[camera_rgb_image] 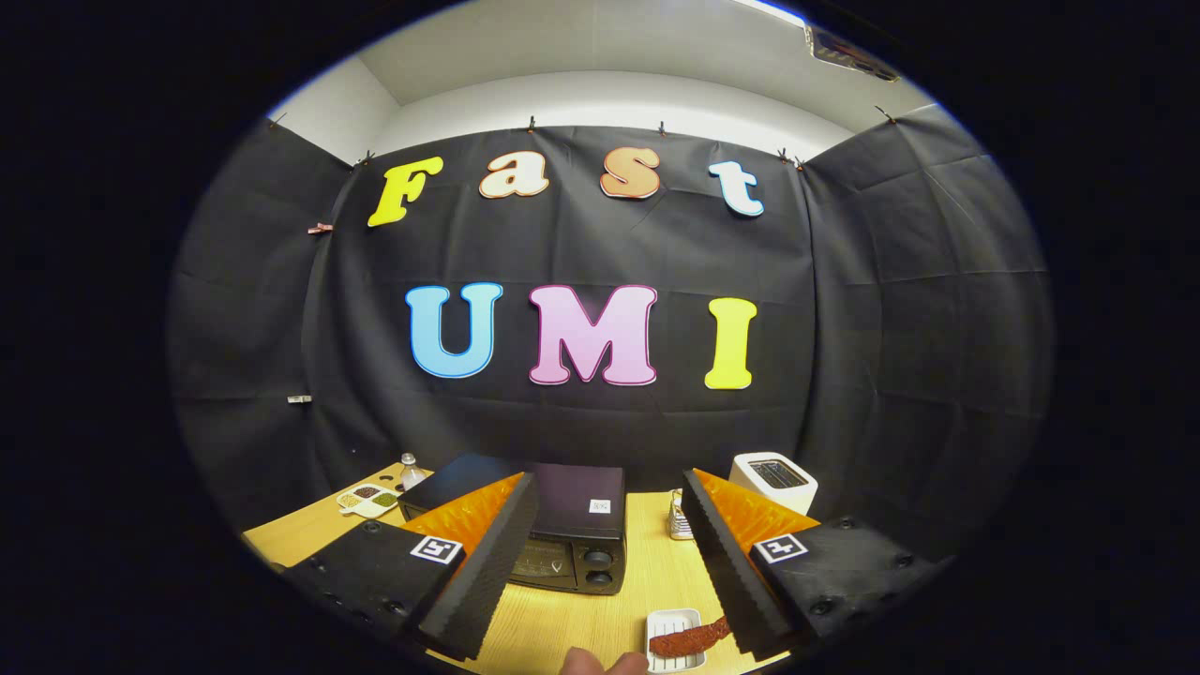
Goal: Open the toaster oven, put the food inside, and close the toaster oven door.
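Note:
A black toaster oven (562,525) stands on the wooden table (647,572), door closed, its front with two knobs partly behind my left finger. Near the table's front edge lies a small white ridged dish (667,626) with a reddish-brown strip of food (692,639) across it, just inside my right finger. My gripper (609,492) is held high above the table, open, with nothing between its fingers. The oven sits below and beyond the left finger (487,553).
A white pop-up toaster (774,480) stands at the back right. A small metal rack (680,520) is beside the oven. At the back left are a divided white dish of seeds (367,500) and a small bottle (410,471). A person's fingertips (600,662) show at the table's front edge.

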Action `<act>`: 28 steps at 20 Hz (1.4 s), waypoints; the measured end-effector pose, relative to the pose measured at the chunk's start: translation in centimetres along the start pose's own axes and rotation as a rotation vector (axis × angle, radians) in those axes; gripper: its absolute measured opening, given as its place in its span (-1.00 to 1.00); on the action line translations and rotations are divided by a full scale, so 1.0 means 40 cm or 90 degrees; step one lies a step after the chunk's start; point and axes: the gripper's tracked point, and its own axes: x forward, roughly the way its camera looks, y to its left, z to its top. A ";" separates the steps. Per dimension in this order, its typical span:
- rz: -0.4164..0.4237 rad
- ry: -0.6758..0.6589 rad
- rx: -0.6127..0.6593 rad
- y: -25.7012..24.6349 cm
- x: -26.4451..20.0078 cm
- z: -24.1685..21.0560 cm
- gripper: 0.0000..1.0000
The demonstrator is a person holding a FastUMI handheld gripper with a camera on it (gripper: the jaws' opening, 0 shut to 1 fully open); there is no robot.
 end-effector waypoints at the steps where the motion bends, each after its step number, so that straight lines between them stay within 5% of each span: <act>1: 0.000 0.000 0.000 0.000 0.000 0.001 0.93; 18: -0.011 -0.008 -0.001 0.027 0.010 -0.045 0.93; 28: -0.030 0.036 -0.011 0.262 0.169 -0.222 0.93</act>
